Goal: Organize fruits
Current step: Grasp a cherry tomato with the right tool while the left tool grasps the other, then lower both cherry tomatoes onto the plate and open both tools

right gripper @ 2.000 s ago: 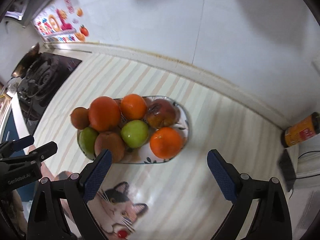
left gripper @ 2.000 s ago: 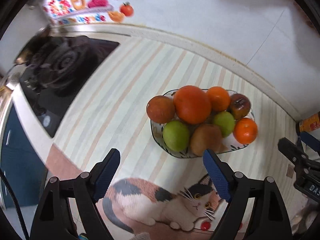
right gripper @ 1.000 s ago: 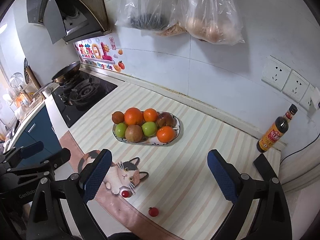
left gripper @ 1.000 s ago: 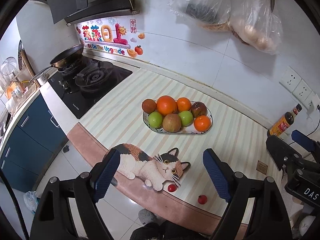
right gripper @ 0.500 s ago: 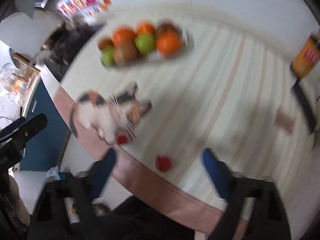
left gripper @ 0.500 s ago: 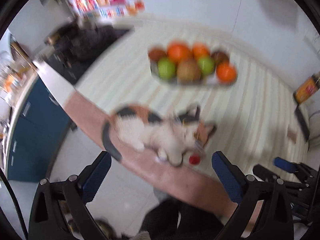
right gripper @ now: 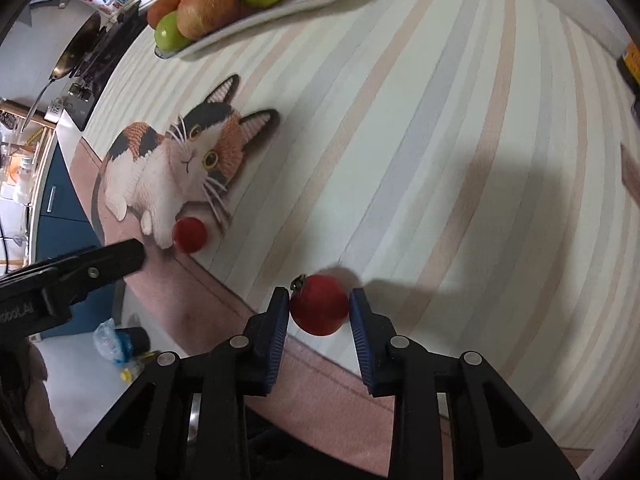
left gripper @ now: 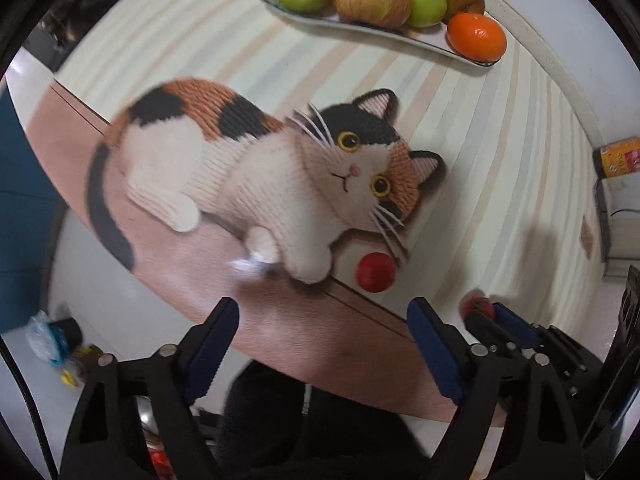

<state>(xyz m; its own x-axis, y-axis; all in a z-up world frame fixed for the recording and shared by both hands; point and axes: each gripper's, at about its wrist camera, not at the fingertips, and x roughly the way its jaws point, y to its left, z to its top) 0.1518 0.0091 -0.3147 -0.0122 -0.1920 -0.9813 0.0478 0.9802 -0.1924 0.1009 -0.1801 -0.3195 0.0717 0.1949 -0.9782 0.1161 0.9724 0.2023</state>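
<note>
The right gripper (right gripper: 319, 309) points steeply down at the near edge of the counter, and its two blue pads are pressed against the sides of a small red tomato (right gripper: 319, 309), whose stem end faces up and left. To its left, the left gripper (left gripper: 323, 320) hangs over the pink border of the striped mat (right gripper: 420, 128); its jaws are closing, with nothing between them but the mat's edge and the person's dark clothing (left gripper: 320, 432) below. A second small red tomato (left gripper: 376, 272) lies on the mat just beyond those jaws, touching the front paw and whiskers of the calico cat picture (left gripper: 260, 168) printed on the mat. At the far side of the counter stands a long glass dish (left gripper: 360, 28) piled with green apples, a brownish apple, a dark red fruit and oranges, well apart from both tomatoes. Far right, a bottle with a yellow label (left gripper: 618, 157) stands by the wall. Far left in the right wrist view, a frying pan (right gripper: 76, 54) sits on a black stove.
</note>
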